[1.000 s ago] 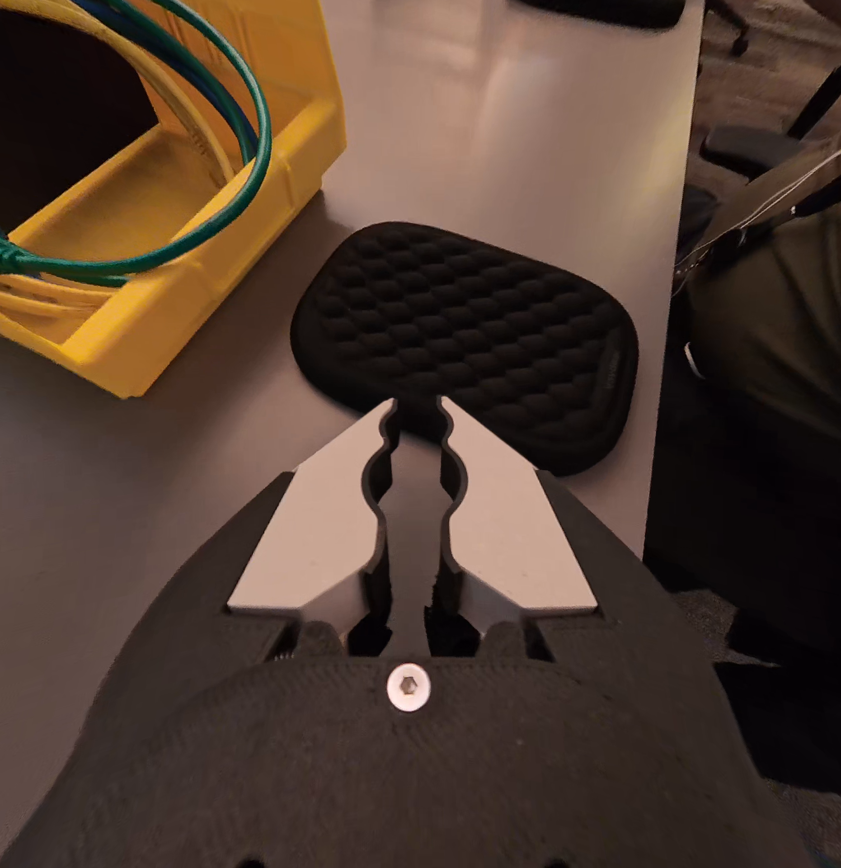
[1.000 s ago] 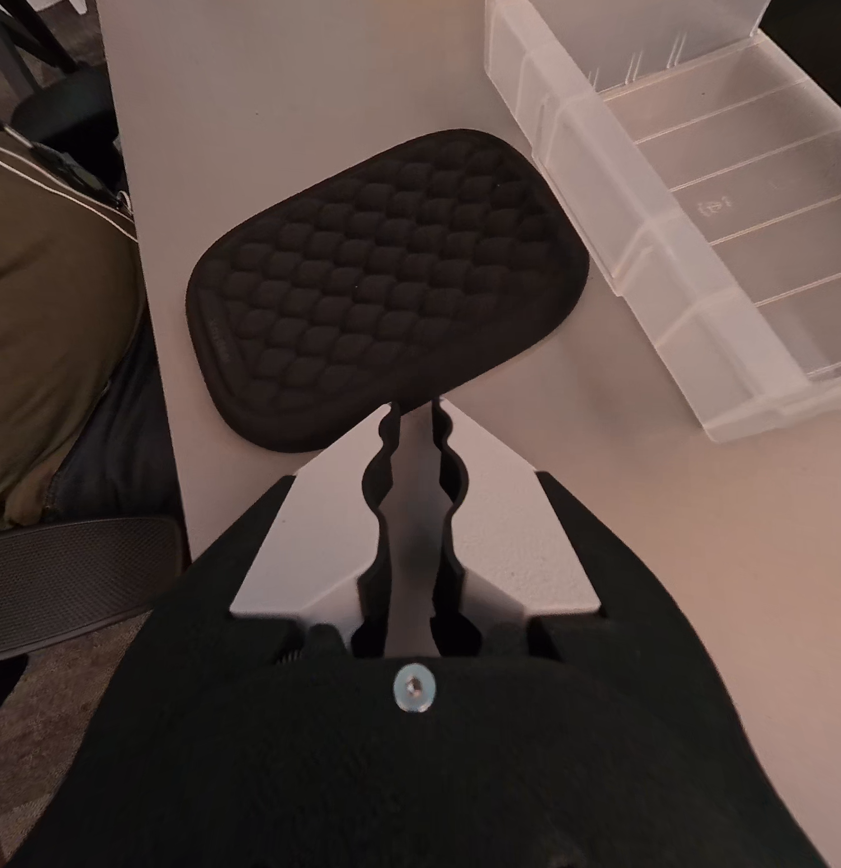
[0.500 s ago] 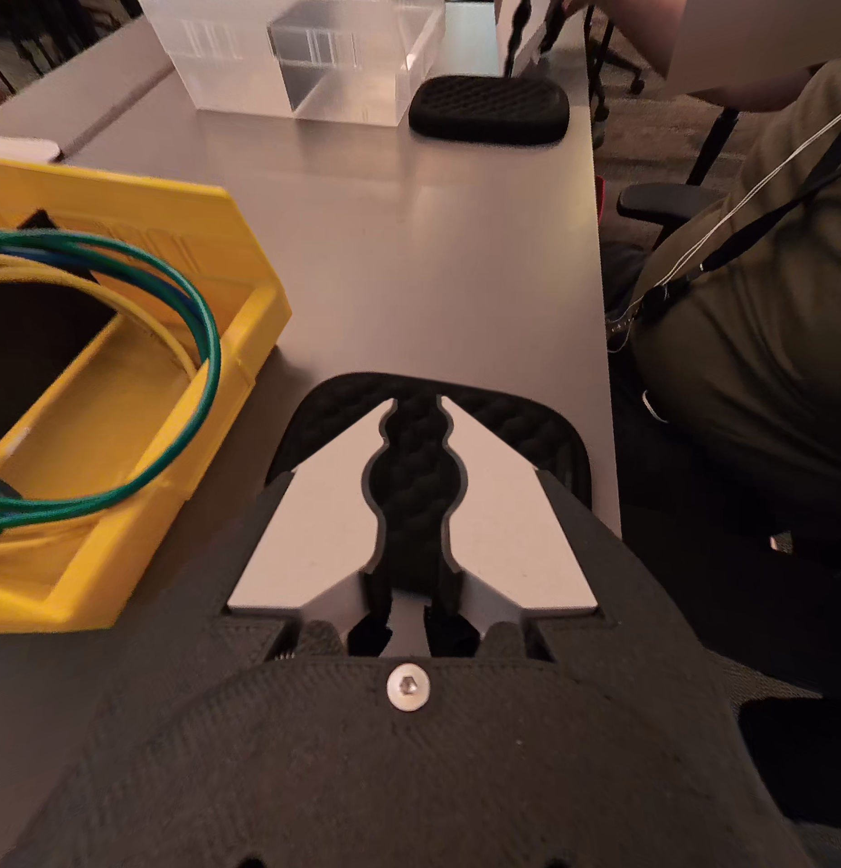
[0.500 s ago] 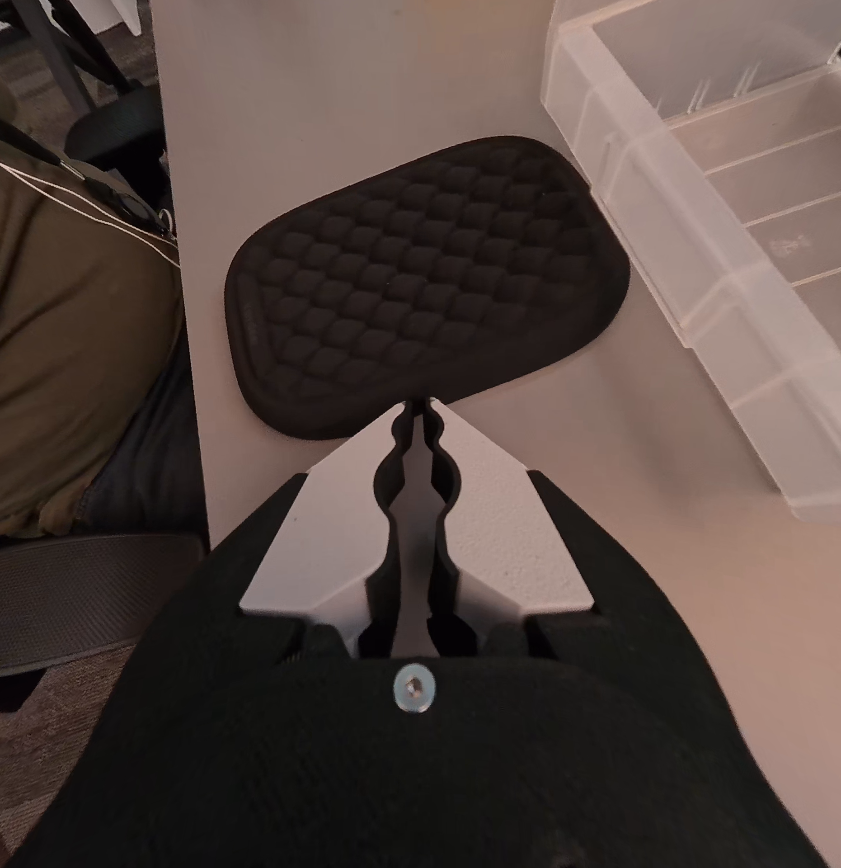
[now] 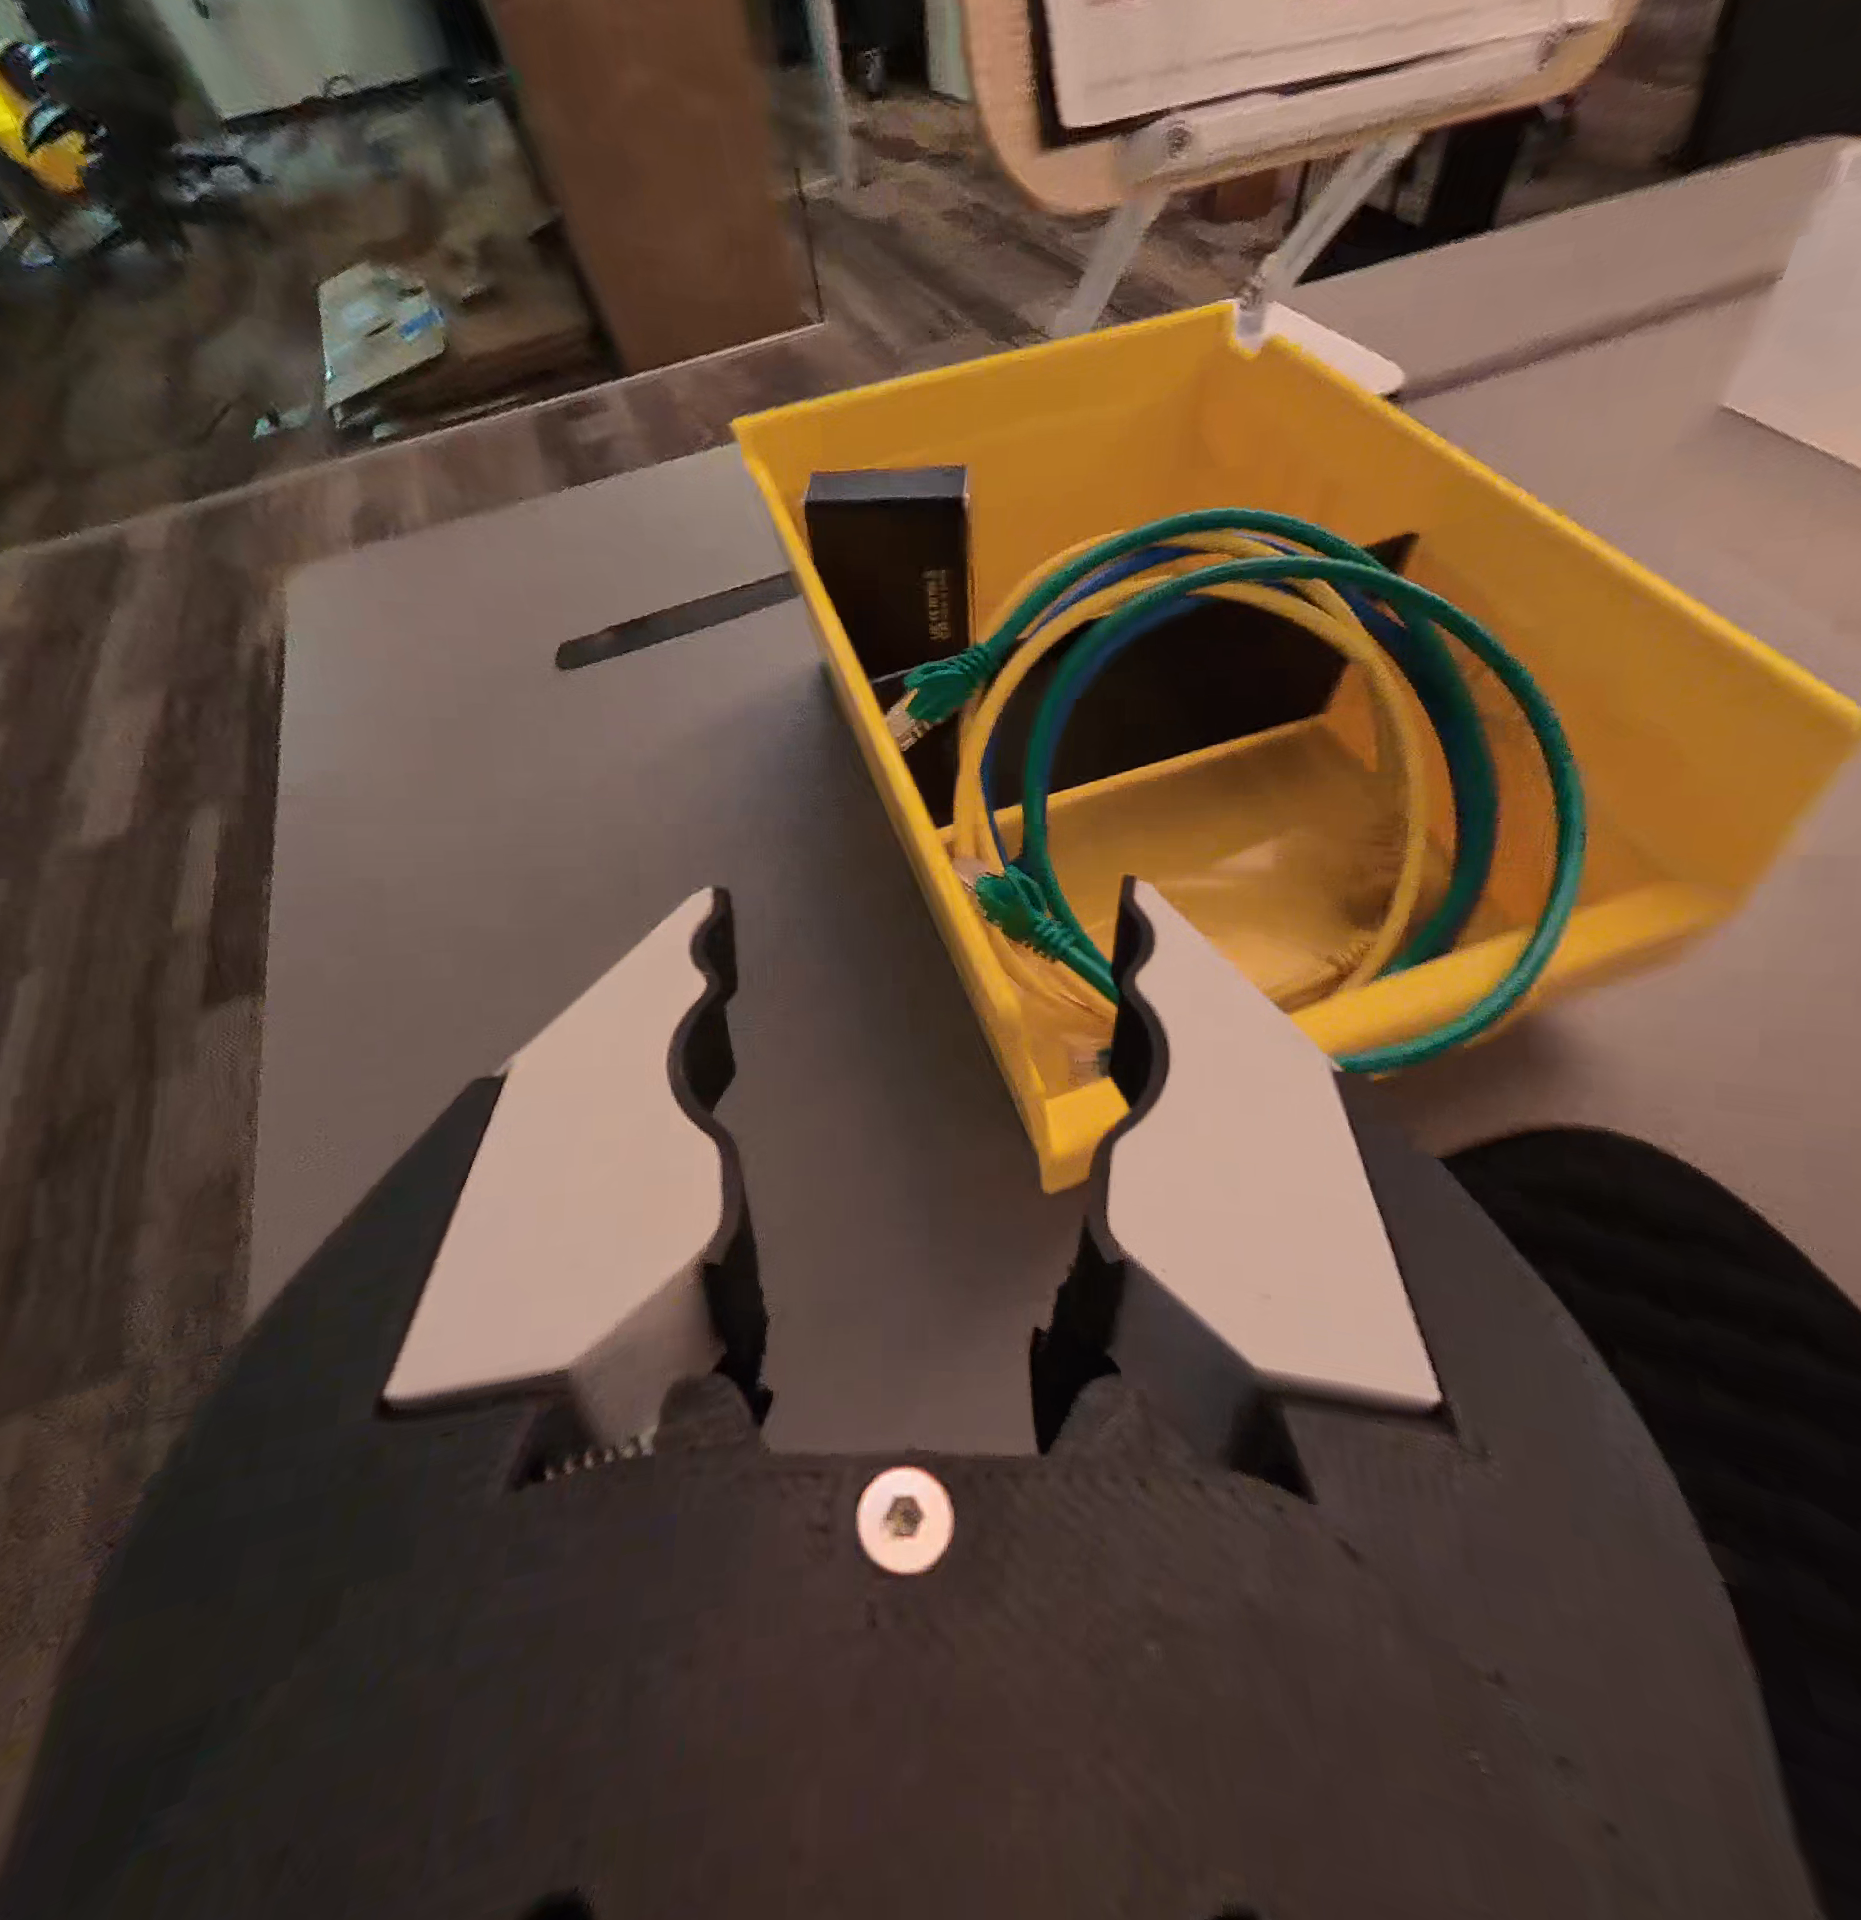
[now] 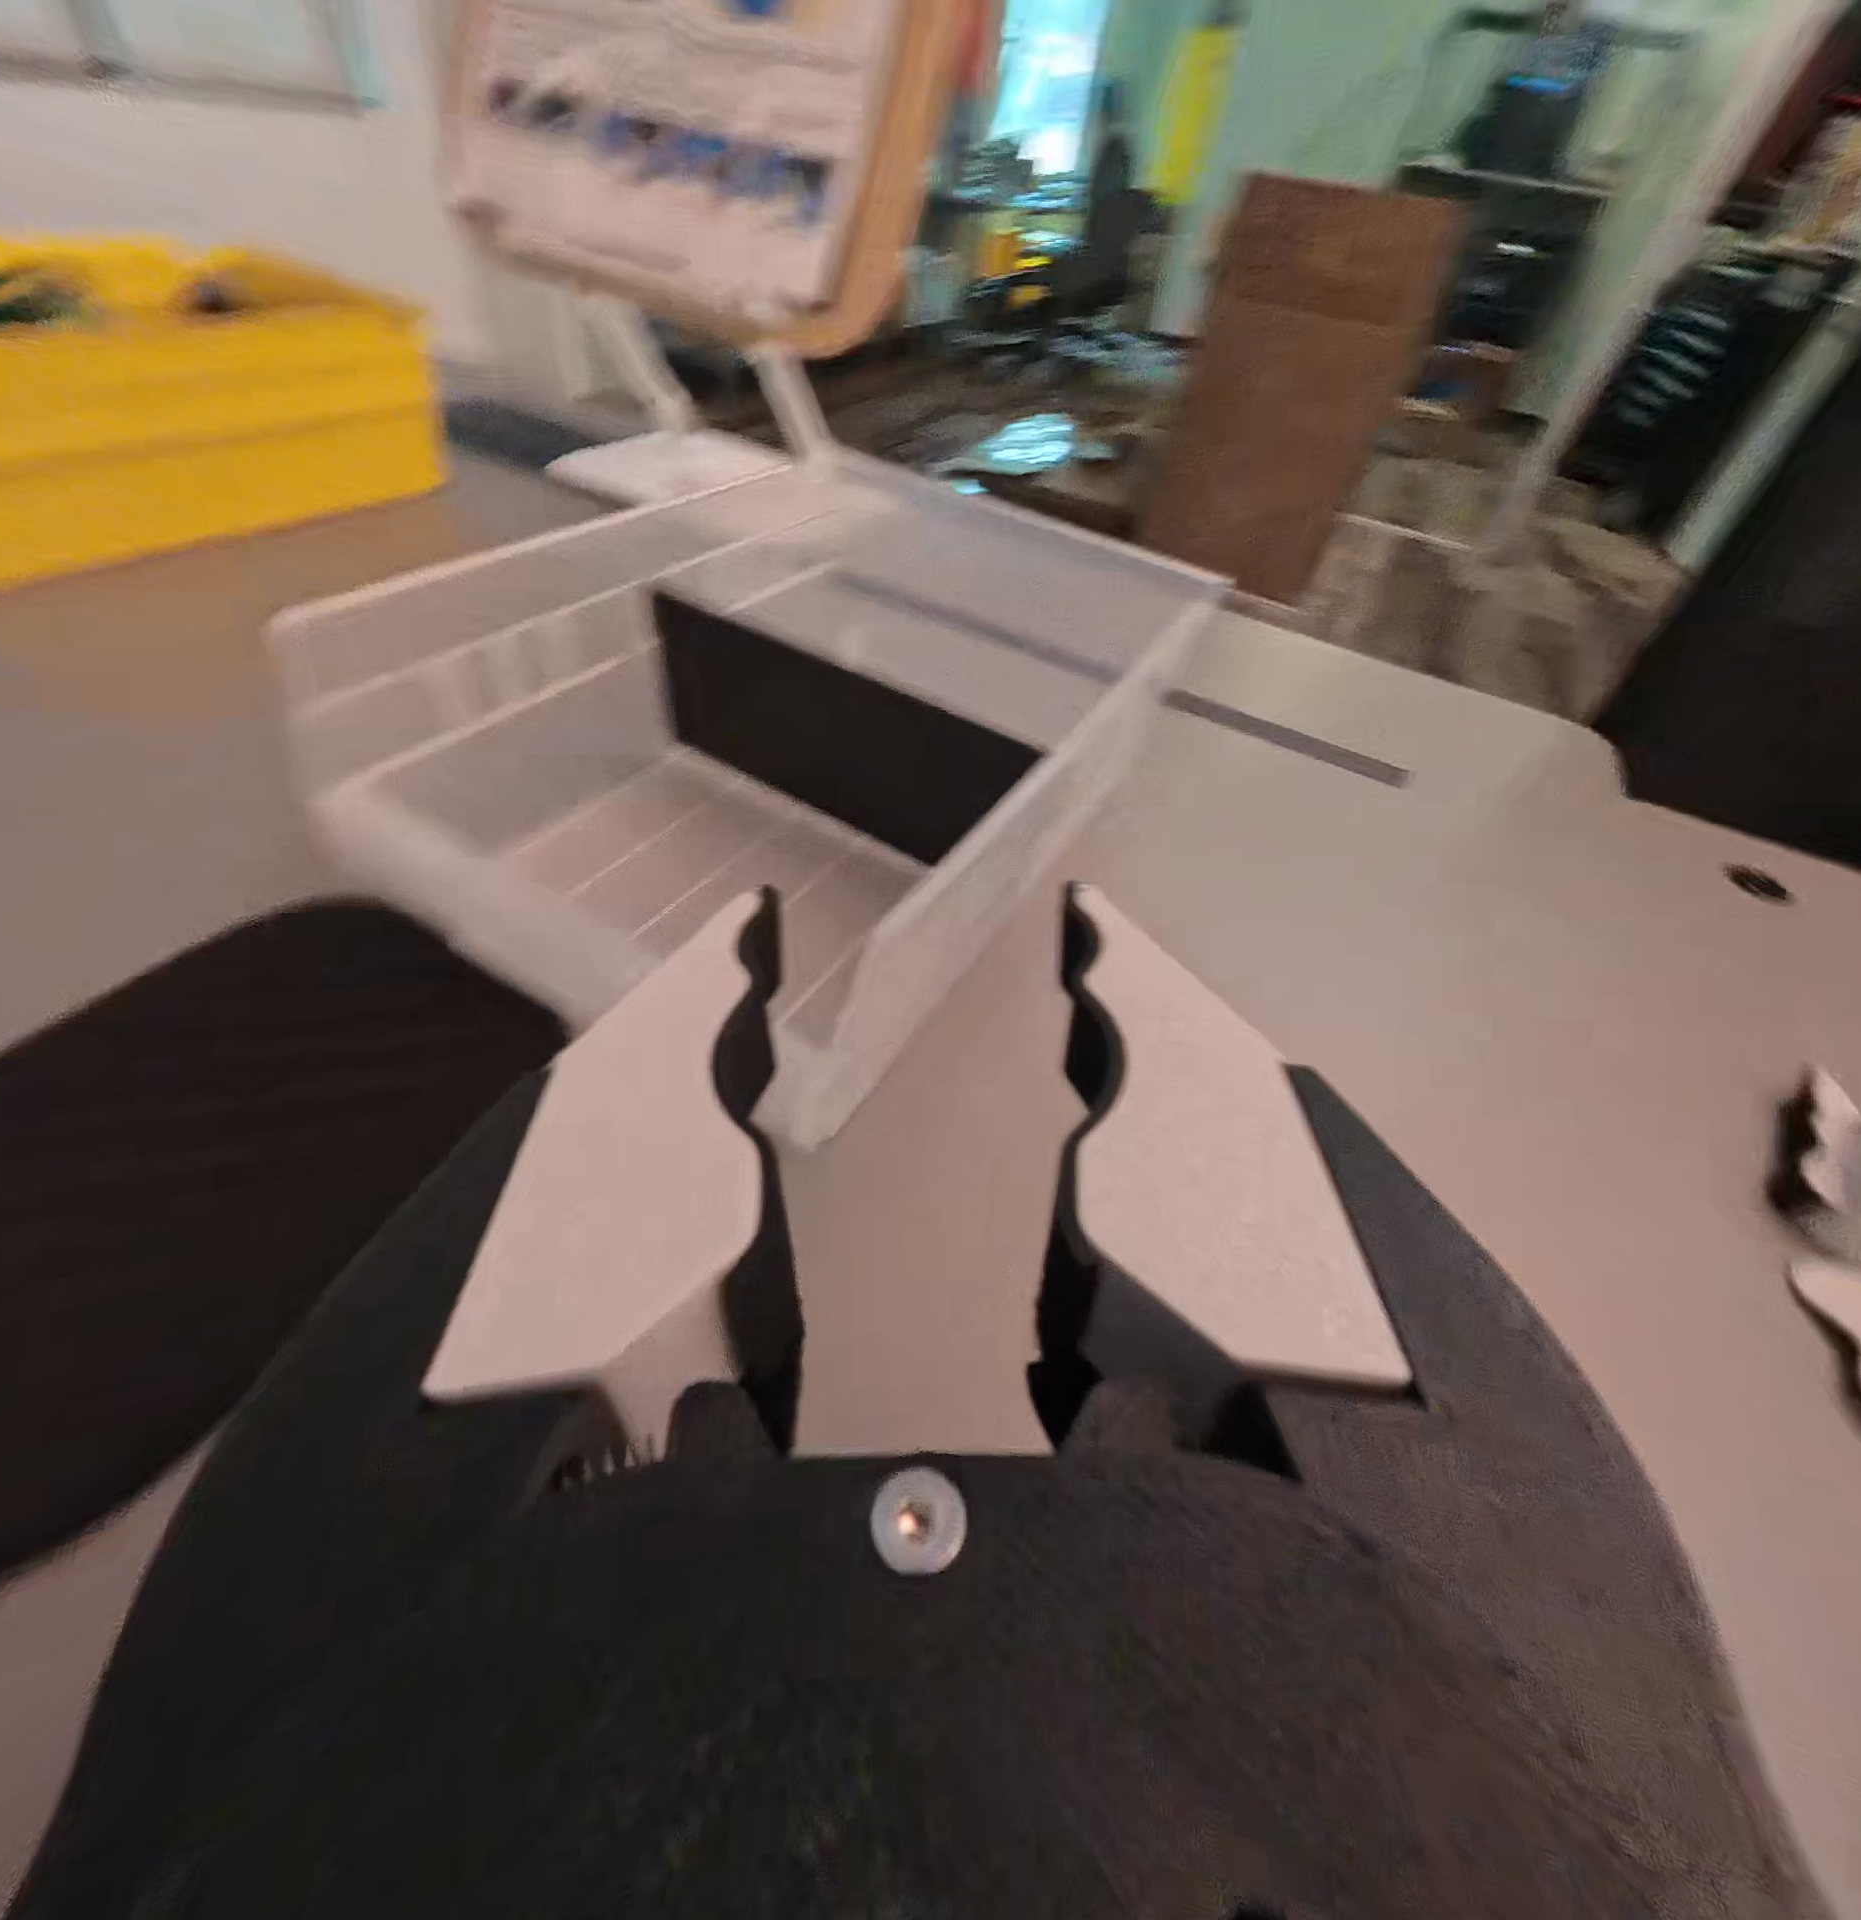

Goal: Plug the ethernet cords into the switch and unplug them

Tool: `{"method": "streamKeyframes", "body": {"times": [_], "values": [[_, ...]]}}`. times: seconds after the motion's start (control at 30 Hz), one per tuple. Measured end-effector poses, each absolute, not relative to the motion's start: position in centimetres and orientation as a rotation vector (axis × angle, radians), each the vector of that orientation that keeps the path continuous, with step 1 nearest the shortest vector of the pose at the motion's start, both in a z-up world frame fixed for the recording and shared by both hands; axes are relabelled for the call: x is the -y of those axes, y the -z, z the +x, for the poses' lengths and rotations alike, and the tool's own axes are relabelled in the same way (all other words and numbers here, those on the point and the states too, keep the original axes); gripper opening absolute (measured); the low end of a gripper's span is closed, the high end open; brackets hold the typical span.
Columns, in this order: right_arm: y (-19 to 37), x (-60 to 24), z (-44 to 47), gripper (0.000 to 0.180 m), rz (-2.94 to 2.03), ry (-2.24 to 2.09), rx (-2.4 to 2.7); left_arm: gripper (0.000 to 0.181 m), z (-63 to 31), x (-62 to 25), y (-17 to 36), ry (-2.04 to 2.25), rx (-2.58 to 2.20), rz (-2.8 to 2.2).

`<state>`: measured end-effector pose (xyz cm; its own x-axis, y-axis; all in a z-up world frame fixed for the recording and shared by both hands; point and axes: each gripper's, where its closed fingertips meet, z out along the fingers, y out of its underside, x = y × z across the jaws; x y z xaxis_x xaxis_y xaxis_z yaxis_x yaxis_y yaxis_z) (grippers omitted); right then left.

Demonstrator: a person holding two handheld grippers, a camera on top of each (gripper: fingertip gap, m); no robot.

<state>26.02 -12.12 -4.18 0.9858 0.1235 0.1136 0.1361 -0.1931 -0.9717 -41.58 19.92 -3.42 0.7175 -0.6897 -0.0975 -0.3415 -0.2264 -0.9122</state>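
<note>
Having spread apart since earlier, left gripper (image 5: 921, 904) faces yellow bin (image 5: 1591, 665), right gripper (image 6: 915, 904) clear organizer (image 6: 552, 707).

A grey table (image 5: 510, 790) carries everything. A yellow bin (image 5: 1674, 727) sits on it near the far edge, just beside a dark slot (image 5: 677, 623) cut in the top. A black pad (image 5: 1684, 1299) lies by the bin's near corner, closer to the near edge. In the right wrist view, a clear bin (image 6: 635, 800) stands beside a black pad (image 6: 199, 1143), with the yellow bin (image 6: 178, 416) farther left. A small round hole (image 6: 1755, 883) marks the top toward the right edge.
</note>
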Motion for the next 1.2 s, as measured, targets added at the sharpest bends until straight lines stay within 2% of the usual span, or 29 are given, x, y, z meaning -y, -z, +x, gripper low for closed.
{"method": "streamKeyframes", "body": {"times": [0.07,0.13,0.27,0.3,0.33,0.37,0.43,0.47,0.63,0.83,1.03,1.07,1.1,1.2], "values": [[4.0,11.1,27.9,0.075,-1.765,0.04,0.049,0.072,-41.3,-20.9,4.0,0.429,-0.729,-1.839],[4.3,9.7,28.2,0.084,-1.774,0.033,-0.028,0.072,-40.8,-21.7,4.5,0.463,-0.661,-1.851],[6.5,6.9,27.0,0.086,-1.851,-0.034,-0.127,0.069,-40.2,-22.9,7.4,0.404,-0.632,-1.965],[7.7,6.4,27.1,0.085,-1.906,-0.017,-0.152,0.063,-39.7,-22.8,8.2,0.399,-0.653,-1.992],[8.9,6.1,27.3,0.084,-1.968,0.011,-0.174,0.049,-39.3,-22.7,9.1,0.391,-0.681,-2.022],[10.0,6.0,27.5,0.072,-2.024,0.044,-0.189,0.042,-39.0,-22.6,9.7,0.373,-0.701,-2.043],[10.3,5.5,26.6,0.032,-2.039,-0.028,-0.195,0.023,-38.3,-22.5,9.8,0.403,-0.697,-2.037],[10.2,5.2,26.6,0.015,-2.018,-0.056,-0.235,0.022,-38.3,-22.5,9.8,0.403,-0.677,-2.039],[10.3,4.6,26.7,0.008,-2.037,-0.025,-0.272,0.013,-39.5,-22.1,9.9,0.336,-0.603,-2.026],[10.5,4.1,25.0,0.007,-2.117,0.115,-0.196,0.012,-41.2,-21.0,9.8,0.331,-0.497,-2.007],[10.4,3.7,24.4,0.009,-2.08,0.027,-0.201,0.017,-41.9,-20.3,9.6,0.335,-0.456,-1.988],[10.3,3.9,24.5,0.015,-2.068,0.014,-0.206,0.029,-42.4,-20.2,9.3,0.313,-0.448,-1.978],[9.9,4.0,24.9,0.029,-2.044,0.036,-0.209,0.037,-43.0,-20.2,8.4,0.271,-0.44,-1.949],[5.7,5.0,26.4,0.048,-1.872,0.236,-0.145,0.045,-44.4,-19.5,2.1,0.165,-0.43,-1.735]]}}
